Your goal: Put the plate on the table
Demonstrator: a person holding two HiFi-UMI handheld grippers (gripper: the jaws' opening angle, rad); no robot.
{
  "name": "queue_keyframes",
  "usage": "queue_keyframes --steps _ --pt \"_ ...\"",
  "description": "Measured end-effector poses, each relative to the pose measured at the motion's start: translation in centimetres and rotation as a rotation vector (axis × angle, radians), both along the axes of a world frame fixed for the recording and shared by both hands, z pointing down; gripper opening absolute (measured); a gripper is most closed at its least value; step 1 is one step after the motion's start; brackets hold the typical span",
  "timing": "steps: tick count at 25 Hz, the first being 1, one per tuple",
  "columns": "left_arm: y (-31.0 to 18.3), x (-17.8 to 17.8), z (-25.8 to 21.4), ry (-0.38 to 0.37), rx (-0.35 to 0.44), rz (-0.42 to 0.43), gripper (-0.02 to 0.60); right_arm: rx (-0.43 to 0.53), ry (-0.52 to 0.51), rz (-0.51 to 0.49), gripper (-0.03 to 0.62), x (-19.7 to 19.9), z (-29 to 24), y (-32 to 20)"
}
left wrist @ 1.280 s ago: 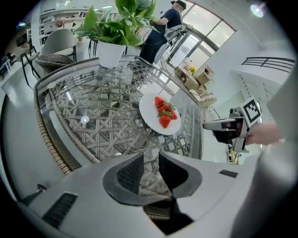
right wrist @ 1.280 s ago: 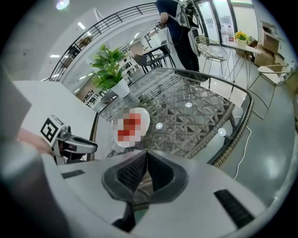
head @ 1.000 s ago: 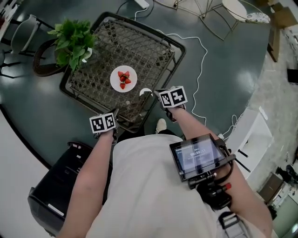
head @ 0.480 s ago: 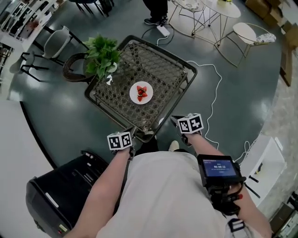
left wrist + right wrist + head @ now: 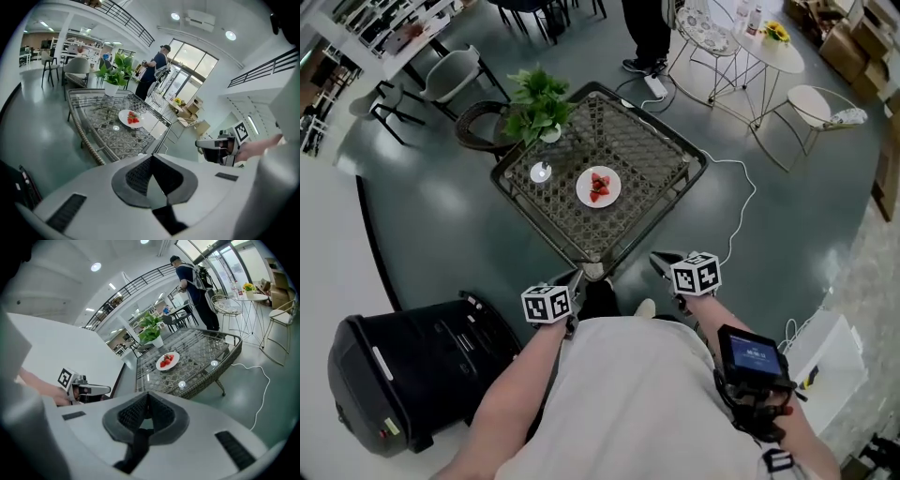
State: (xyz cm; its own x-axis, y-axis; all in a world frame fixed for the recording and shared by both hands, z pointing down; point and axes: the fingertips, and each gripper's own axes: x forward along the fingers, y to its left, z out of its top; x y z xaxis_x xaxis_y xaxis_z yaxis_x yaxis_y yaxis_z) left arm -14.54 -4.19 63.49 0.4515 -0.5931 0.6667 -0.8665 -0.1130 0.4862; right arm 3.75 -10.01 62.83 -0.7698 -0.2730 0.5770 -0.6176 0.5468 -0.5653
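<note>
The head view gives me the layout. The plate (image 5: 611,195) stands near the middle of the wicker-framed bench (image 5: 652,155), carrying red strawberries (image 5: 599,185). A potted plant (image 5: 539,101) sits at the bench's far left corner. Only this view shows the black case (image 5: 403,370) on the floor at my left and the white cable (image 5: 741,202) trailing over the floor to the right of the bench. Of the person (image 5: 645,28) beyond the bench it shows only the legs. The two tool views show that person whole, standing by the windows with a backpack. Each tool view also catches the other tool from the side, where the head view sees both from above.

The left tool (image 5: 574,278) has its jaws pressed together with nothing between them. The right tool (image 5: 661,263) looks the same, pads meeting and empty. Both hang off the near corner of the bench, apart from it and well apart from the plate, touching nothing.

Between the tools and the plate lie the bench's rim and its woven top. The plant stands to the plate's far left, apart from it.
</note>
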Motion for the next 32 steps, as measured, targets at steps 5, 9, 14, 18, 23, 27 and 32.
queue_keyframes --steps 5,9,14,18,23,27,32 --pt "2.2 0.6 -0.8 -0.011 0.032 -0.015 0.005 0.047 -0.022 0.002 0.008 1.2 -1.8 1.5" --pt "2.8 0.9 -1.8 -0.010 0.078 0.015 0.005 0.067 -0.077 0.042 0.008 1.4 -3.3 2.6" --pt "3.2 1.8 -2.5 -0.017 0.106 0.083 0.005 0.097 -0.133 0.101 0.008 1.8 -4.5 2.5" --pt "3.4 2.0 -3.7 -0.017 0.132 0.121 0.005 0.117 -0.081 0.062 0.008 1.5 -4.9 3.2" --pt "3.9 1.0 -5.5 0.028 0.169 0.140 0.005 0.138 -0.091 0.066 0.008 -0.2 -5.9 4.1" --pt "4.0 -0.6 -5.7 0.048 0.181 0.142 0.005 0.153 -0.080 0.054 0.008 -2.1 -5.6 4.1" --pt "4.8 -1.6 -6.3 0.049 0.182 0.147 0.005 0.145 -0.084 0.040 0.008 -4.3 -6.9 5.1"
